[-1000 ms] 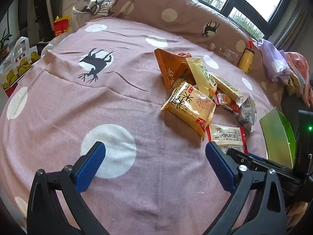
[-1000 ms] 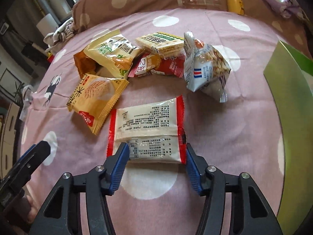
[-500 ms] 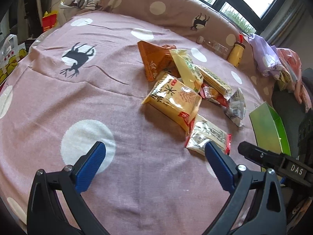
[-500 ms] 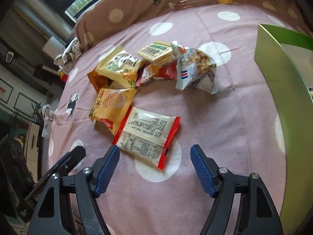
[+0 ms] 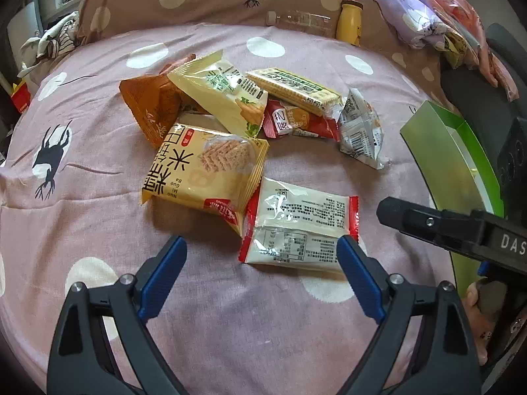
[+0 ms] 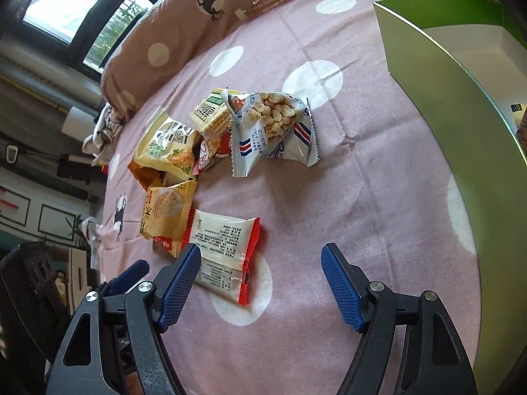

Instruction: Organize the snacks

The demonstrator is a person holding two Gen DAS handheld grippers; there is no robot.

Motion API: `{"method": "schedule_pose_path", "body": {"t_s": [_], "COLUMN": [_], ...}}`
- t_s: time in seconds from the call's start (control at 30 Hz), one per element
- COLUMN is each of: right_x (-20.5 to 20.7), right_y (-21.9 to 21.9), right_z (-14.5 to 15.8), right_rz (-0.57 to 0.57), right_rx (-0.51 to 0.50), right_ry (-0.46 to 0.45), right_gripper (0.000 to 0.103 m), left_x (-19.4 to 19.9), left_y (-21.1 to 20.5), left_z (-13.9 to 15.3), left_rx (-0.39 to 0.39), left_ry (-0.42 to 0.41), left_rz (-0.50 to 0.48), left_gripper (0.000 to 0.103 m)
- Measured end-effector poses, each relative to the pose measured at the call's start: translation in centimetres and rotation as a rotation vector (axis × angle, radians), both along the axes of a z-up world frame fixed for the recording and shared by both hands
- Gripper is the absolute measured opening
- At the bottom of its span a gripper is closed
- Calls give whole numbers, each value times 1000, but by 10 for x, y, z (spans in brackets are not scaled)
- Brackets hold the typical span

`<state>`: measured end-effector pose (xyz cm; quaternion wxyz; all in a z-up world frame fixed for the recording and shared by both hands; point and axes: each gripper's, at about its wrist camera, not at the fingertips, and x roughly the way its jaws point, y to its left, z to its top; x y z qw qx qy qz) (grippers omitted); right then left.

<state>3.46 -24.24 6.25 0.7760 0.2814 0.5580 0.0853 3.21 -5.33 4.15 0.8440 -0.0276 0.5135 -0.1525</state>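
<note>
A white snack packet with red ends (image 5: 296, 227) lies on the pink dotted bedspread (image 5: 82, 197), in front of a pile of snacks. The pile holds a yellow rice-cracker bag (image 5: 204, 171), an orange bag (image 5: 151, 105), a pale yellow bag (image 5: 224, 95), a long cracker pack (image 5: 293, 87), a red packet (image 5: 296, 121) and a silvery bean bag (image 6: 273, 128). My left gripper (image 5: 260, 243) straddles the white packet's near edge with its jaws closing; only the right pad is at a corner. My right gripper (image 6: 260, 253) stands open over bare cloth, with the white packet (image 6: 224, 240) by its left finger.
An open green box (image 6: 444, 75) stands to the right of the snacks. A clear bottle (image 5: 299, 21) and a yellow bottle (image 5: 349, 23) lean on the brown dotted pillow (image 5: 171, 3) at the back. Bundled cloth (image 5: 425, 16) lies at the far right.
My right gripper let go of the white packet, opened and drew off to the right. My left gripper swung over to the packet, and its jaws narrowed a little.
</note>
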Motion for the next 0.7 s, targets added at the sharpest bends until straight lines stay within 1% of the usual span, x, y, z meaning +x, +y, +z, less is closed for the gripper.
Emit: {"method": "schedule_pose_path", "body": {"t_s": [0.13,0.17,0.23,0.37,0.43,0.47,0.5,0.53,0.57,0.6,0.63,0.67,0.7], "right_x": [2,2,3,5,8,9,11,12,13,15,16,17,17], "right_y": [1,2,5,10,14,16,20,23,27,31,34,37,40], "right_z": [-3,-4,-5,-7,-9,-10,-11,-13,-15,-16,-18,-19,-18], "right_rz": [-7,-5,-4,6,10,13,18,26,36,48,56,61,62], "right_rx": [29,22,13,20,23,23,28,35,41,48,52,47,35], "right_ry": [5,8,10,9,8,9,13,19,24,23,24,22,16], "right_gripper": [76,76,76,75,71,65,62,60,58,55,55,54,54], "left_x": [6,7,6,10,12,13,14,15,15,14,14,14,14], "left_y": [2,2,0,1,0,-1,-1,-2,-4,-5,-7,-8,-10], "left_z": [-21,-25,-23,-25,-25,-24,-25,-25,-25,-24,-23,-23,-23], "left_rx": [-56,-55,-39,-57,-61,-70,-85,-95,-93,-93,-109,-133,-152], "left_ry": [58,64,46,49,46,46,46,45,40,33,31,35,37], "left_rz": [-6,-4,-16,-25,-29,-36,-43,-48,-54,-66,-78,-86,-94], "left_gripper": [92,92,92,92,92,92,92,91,87,75,70,67,60]}}
